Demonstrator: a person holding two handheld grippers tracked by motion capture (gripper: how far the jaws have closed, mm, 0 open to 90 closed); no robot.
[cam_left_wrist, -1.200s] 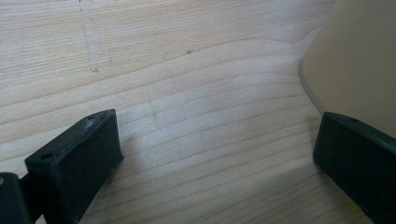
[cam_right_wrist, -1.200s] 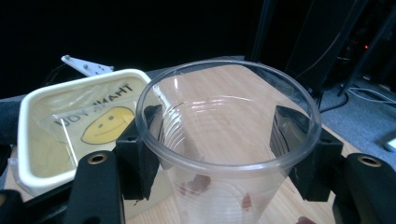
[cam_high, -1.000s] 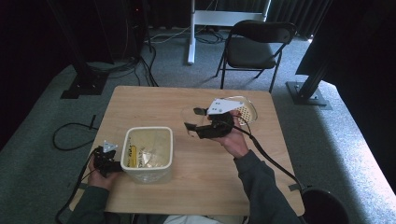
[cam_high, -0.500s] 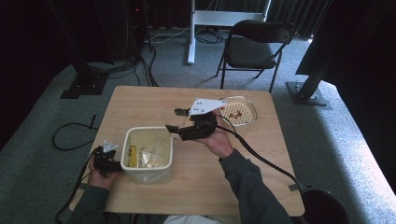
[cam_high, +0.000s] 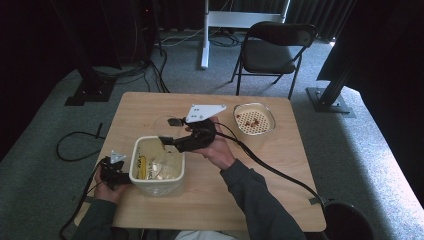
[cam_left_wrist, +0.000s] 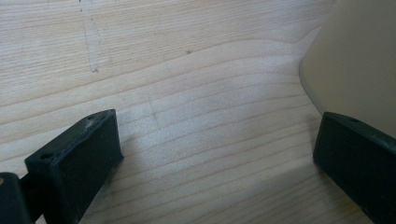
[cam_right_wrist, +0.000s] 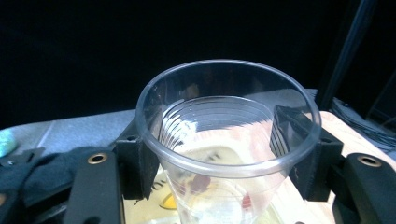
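We see square light-wood table (cam_high: 280, 185) on grey carpet. Cream rectangular plastic tub (cam_high: 156, 184) stands near its front-left corner. Well beyond tub, toward far-right corner, we find round cream perforated dish (cam_high: 254, 120) bearing small red pieces.

High view looks down on the table (cam_high: 280, 170); both gripper views sit close above it.

A clear ribbed plastic cup (cam_right_wrist: 227, 140), upright, hangs above the cream tub (cam_high: 156, 184) at the table's left.
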